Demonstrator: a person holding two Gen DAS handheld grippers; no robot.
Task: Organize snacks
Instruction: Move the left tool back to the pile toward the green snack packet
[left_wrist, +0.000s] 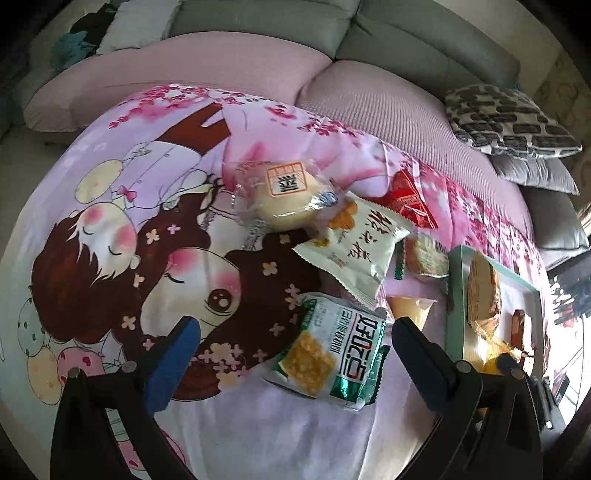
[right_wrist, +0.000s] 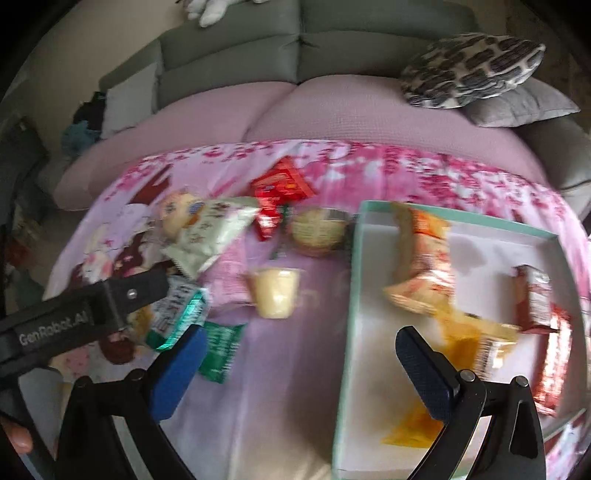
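Snacks lie on a pink cartoon cloth. My left gripper (left_wrist: 295, 332) is open, its jaws either side of a green-and-white cracker packet (left_wrist: 332, 354). Behind it lie a white packet (left_wrist: 354, 243), a clear-wrapped bun (left_wrist: 288, 199), a red packet (left_wrist: 406, 199), a round cake (left_wrist: 424, 254) and a yellow jelly cup (left_wrist: 410, 310). My right gripper (right_wrist: 299, 354) is open and empty over the left rim of a teal-edged box (right_wrist: 354, 295) that holds an orange packet (right_wrist: 421, 258), a red bar (right_wrist: 535, 299) and yellow packets (right_wrist: 465, 343). The jelly cup (right_wrist: 275, 295) stands left of the box.
A pink sofa seat (left_wrist: 184, 77) with grey backrests runs behind the cloth. A black-and-white patterned cushion (left_wrist: 509, 122) and a grey cushion (right_wrist: 517, 107) lie at the right. The left gripper's arm (right_wrist: 74, 314) crosses the right wrist view at the left.
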